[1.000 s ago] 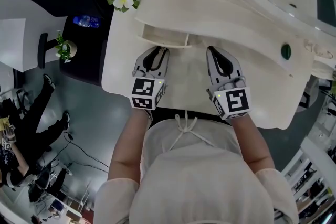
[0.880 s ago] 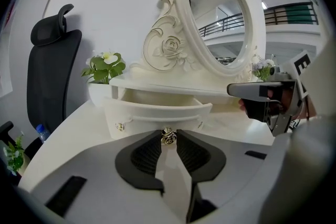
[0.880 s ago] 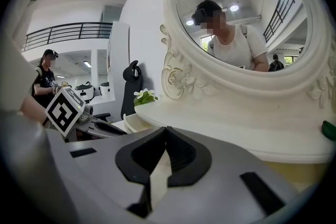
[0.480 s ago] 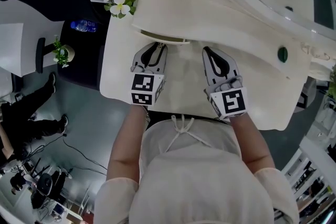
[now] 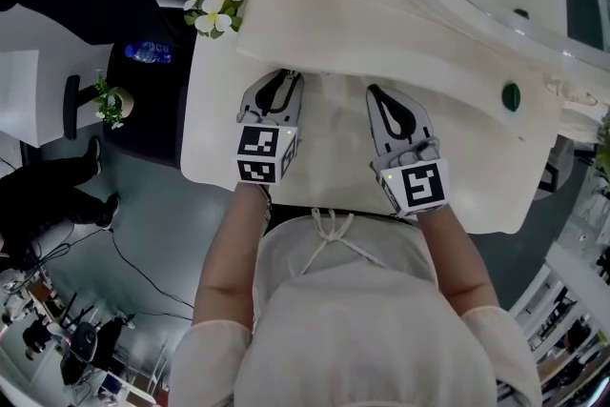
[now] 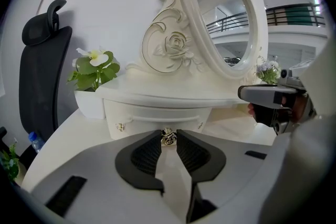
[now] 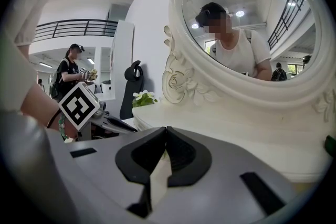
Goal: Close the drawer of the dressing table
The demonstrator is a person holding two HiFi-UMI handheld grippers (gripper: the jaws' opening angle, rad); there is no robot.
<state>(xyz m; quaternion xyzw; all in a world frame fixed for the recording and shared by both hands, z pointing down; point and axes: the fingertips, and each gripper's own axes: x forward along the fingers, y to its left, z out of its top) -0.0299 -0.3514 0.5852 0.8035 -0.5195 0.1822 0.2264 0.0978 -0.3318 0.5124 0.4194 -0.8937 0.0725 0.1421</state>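
While both grippers are held out over the cream dressing table (image 5: pixel 217 143), the left gripper (image 5: pixel 275 83) points at the small raised cabinet at the back of the top, and its jaws stand close together with the drawer knob (image 6: pixel 168 137) pinched between their tips. That ornate metal knob sits at the middle of the drawer (image 6: pixel 152 119), whose pale front lies pushed in beneath the overhanging shelf and looks level with the cabinet face around it; from the head view almost none of it juts out from under the shelf. The right gripper (image 5: pixel 376 94) lies to the right of the left one, apart from it, over bare tabletop, and in its own view the black pads are pressed together at the tips with nothing between them. Each gripper carries a marker cube (image 5: pixel 265 154) at the end nearest the person's wrists. Behind the drawer rises the oval mirror (image 6: pixel 226 18) in a carved frame with a rose scroll. A white planter of white flowers (image 6: pixel 94 68) stands at the left end of the shelf, just beside the scroll. A small dark green object (image 5: pixel 512 95) rests far to the right on the top. A black office chair (image 6: pixel 44 60) stands past the table's left edge, with a water bottle (image 5: pixel 148 52) lying on a dark surface near it.
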